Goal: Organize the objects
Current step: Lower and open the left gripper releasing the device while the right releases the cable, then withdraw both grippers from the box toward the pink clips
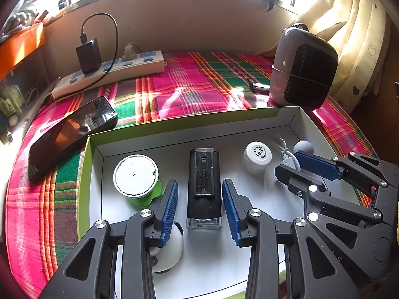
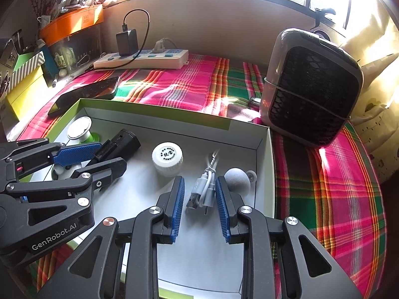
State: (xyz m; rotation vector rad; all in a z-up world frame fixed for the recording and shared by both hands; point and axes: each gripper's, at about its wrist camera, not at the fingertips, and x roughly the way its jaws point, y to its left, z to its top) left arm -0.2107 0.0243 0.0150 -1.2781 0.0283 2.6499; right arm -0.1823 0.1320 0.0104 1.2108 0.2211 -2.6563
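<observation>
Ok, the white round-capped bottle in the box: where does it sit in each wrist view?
Left wrist: the bottle lies right of centre, between the black device and the right gripper.
Right wrist: the bottle is near centre, just left of the cable, beyond the right gripper.
Shared landmark: the box, with the fan past its far right corner.

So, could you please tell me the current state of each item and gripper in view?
left gripper: open, astride the black device, not touching.
right gripper: open, around the white cable.
black device: lying flat in the box.
white cable: bundled, in the box.
white bottle: capped.
box: open, no lid on.
phone: screen dark, outside the box.
power strip: charger plugged in.
</observation>
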